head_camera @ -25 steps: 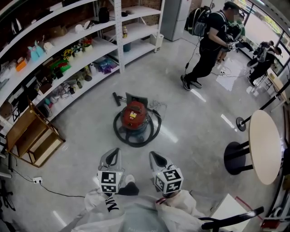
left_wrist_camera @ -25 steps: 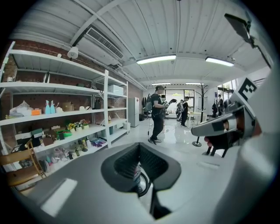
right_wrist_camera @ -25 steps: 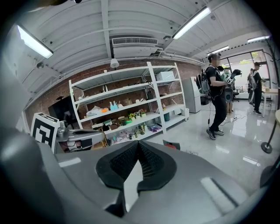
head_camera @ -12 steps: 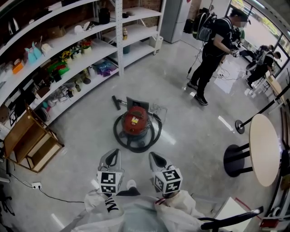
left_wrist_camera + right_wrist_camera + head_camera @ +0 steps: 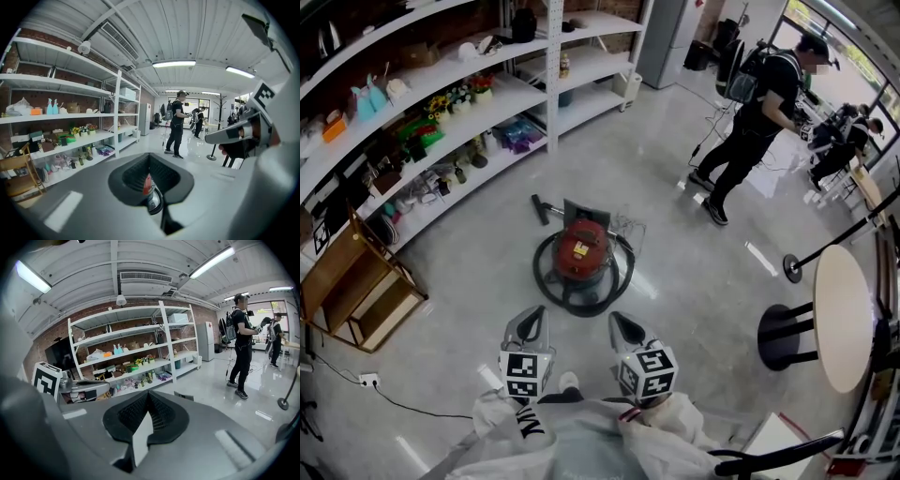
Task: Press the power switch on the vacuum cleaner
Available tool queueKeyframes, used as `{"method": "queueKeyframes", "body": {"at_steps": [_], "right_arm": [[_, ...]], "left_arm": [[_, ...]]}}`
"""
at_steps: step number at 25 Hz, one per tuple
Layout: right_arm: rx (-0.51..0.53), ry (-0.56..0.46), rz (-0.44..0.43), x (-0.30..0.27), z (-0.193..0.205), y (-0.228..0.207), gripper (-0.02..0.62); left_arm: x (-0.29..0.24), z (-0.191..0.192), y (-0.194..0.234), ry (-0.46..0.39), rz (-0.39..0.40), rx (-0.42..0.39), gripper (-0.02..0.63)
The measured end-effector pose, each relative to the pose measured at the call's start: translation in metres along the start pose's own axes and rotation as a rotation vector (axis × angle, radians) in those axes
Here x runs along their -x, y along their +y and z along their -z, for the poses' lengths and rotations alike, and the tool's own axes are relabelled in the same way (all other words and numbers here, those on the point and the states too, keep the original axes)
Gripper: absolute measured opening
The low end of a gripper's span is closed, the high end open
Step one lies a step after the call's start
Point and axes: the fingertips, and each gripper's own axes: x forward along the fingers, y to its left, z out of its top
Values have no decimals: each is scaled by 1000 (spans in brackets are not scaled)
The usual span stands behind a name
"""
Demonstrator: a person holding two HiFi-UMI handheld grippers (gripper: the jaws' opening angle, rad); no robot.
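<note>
Both grippers sat low in the head view, side by side, with me holding them over the polished floor (image 5: 694, 272). The left gripper (image 5: 536, 311) had its jaws closed tip to tip with nothing gripped. In the left gripper view (image 5: 149, 158) only a thin slit below the meeting pads let a red and silver sliver of the vacuum cleaner (image 5: 148, 186) show through. The right gripper (image 5: 616, 319) was closed and empty as well. In the right gripper view (image 5: 148, 397) only a pale wedge of floor showed under its tips.

The vacuum cleaner (image 5: 581, 246) stood just above the centre of the head view, well apart from both grippers. It was a red drum with a yellow label on top and its dark hose (image 5: 551, 277) coiled round the base on the floor. The nozzle end (image 5: 541, 205) lay just to its upper left. I could not pick out the power switch from any view.

White shelving (image 5: 441, 103) full of small goods ran along the upper left. A wooden rack (image 5: 352, 281) sat at the left edge. A person in black with a backpack (image 5: 759, 117) stood at the upper right, and a round table (image 5: 842, 314) was at the right edge.
</note>
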Motion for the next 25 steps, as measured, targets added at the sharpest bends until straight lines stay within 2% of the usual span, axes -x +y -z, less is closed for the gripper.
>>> {"method": "queueKeyframes", "body": {"at_steps": [18, 25], "right_arm": [[-3, 8, 38, -1, -4, -12, 2], [-8, -4, 27, -14, -12, -18, 1]], "left_arm": [[-10, -1, 2, -6, 18, 7, 0], [-19, -6, 12, -7, -1, 0, 0]]}}
